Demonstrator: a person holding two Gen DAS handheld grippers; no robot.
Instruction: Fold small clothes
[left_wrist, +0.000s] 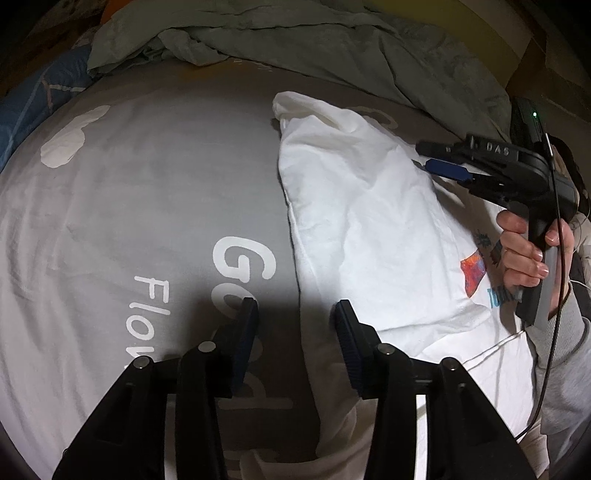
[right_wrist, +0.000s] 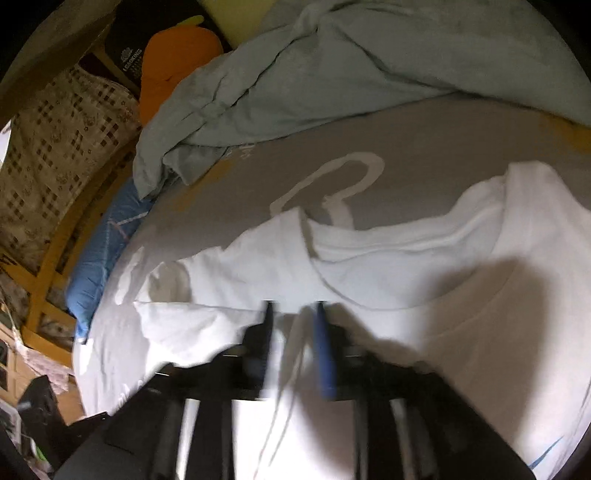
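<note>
A white T-shirt (left_wrist: 369, 221) with a coloured print (left_wrist: 474, 273) lies on the grey bed sheet (left_wrist: 147, 184), one side folded over onto the body. My left gripper (left_wrist: 297, 314) is open just above the shirt's left edge, one finger over the sheet, the other over the white cloth, nothing between them. A hand holds my right gripper (left_wrist: 421, 155) low over the shirt's far right part. In the right wrist view the right gripper (right_wrist: 293, 310) is blurred, its jaws apart over the T-shirt (right_wrist: 406, 332) below the neckline (right_wrist: 369, 243); a thin fabric ridge runs between them, not pinched.
A crumpled grey-green blanket (left_wrist: 295, 44) (right_wrist: 332, 66) lies along the far side of the bed. A blue pillow (right_wrist: 99, 258) and an orange item (right_wrist: 173, 70) sit at the left, beside a wooden frame (right_wrist: 44, 266). The sheet bears large white lettering (left_wrist: 240, 266).
</note>
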